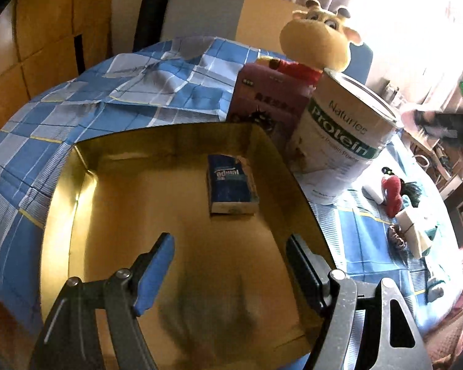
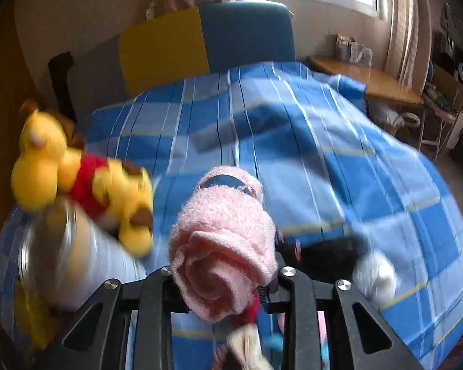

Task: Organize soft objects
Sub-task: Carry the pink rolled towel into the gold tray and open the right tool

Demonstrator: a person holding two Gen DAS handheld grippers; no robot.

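Your two grippers both point steeply downward over a bed covered with one blue checked blanket (image 1: 77, 117).

Your left gripper (image 1: 228, 265) hovers above one open cardboard box (image 1: 77, 209) resting on the blanket. Its two blue-padded fingers (image 1: 156, 265) stand wide apart with nothing between them. Inside the box, near its far wall, lies one dark blue Tempo tissue packet (image 1: 231, 185), flat on the box floor and well apart from the fingers.

Just beside the box's right wall stand one white Protein powder tin (image 1: 342, 135) and one pink carton (image 1: 268, 101), touching or nearly so. One yellow plush giraffe (image 1: 318, 40) in a red top sits behind them. Farther right on the blanket lies one small red plush toy (image 1: 392, 191), among other small items too blurred to name.

Your right gripper (image 2: 225, 277) is clamped nearly closed on one rolled pink towel (image 2: 225, 246), which bulges up between its jaws, lifted clear of the blanket. In this blurred view the giraffe and tin appear at the left.
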